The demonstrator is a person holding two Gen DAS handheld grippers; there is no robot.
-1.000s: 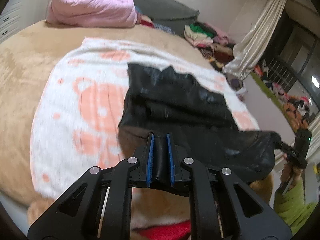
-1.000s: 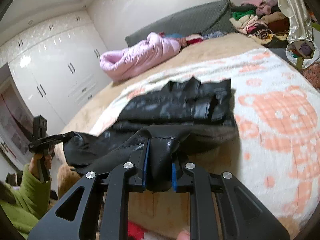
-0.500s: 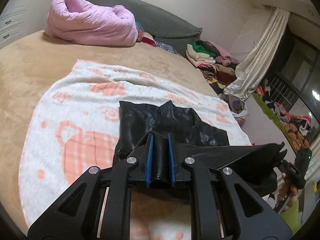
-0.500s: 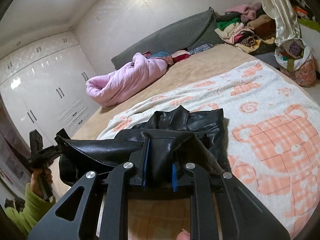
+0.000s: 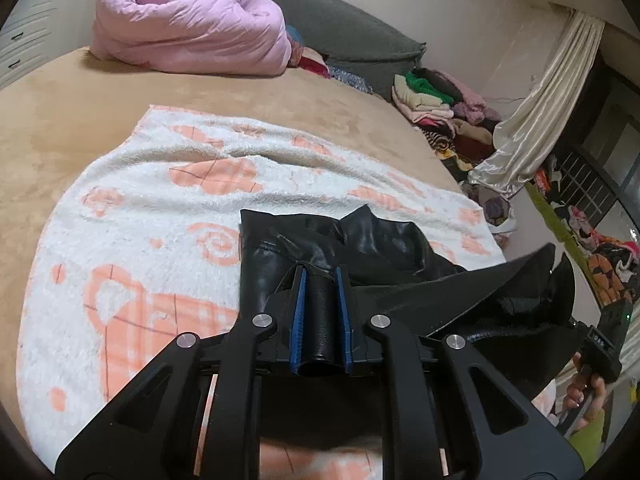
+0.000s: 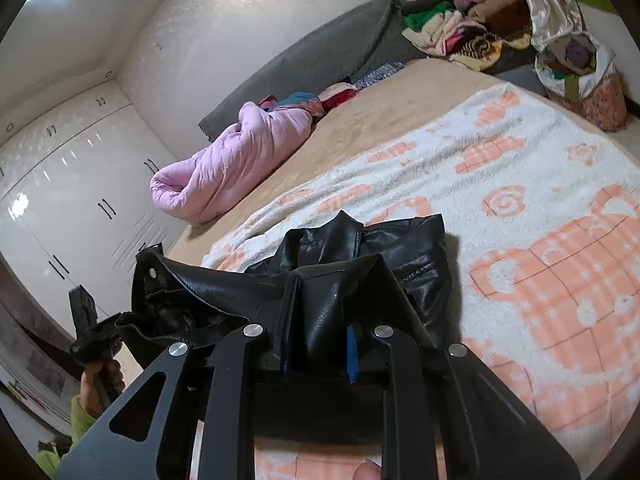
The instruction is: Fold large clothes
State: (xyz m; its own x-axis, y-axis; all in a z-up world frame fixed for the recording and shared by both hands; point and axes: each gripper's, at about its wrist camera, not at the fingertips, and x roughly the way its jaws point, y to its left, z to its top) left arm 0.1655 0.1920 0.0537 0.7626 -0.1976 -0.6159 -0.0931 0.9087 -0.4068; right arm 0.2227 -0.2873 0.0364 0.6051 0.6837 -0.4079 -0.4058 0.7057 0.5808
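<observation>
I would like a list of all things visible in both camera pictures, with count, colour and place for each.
leather jacket: one, black, partly on the blanket, near edge lifted
blanket: one, white with orange pattern, on the bed
bed: one, tan cover
quilt: one, pink, rolled, at the bed's head
clothes pile: one, mixed colours, beside the bed
curtain: one, cream
wardrobe: one, white
left gripper: black, blue pads, shut on jacket
right gripper: black, shut on jacket

Your left gripper (image 5: 320, 280) hides the near part of the black leather jacket (image 5: 360, 240) behind its frame. From the right wrist camera, jacket folds cover the right gripper's (image 6: 320, 312) blue pads almost entirely. The white-and-orange fleece blanket (image 5: 140, 220) runs off the lower picture edge.
</observation>
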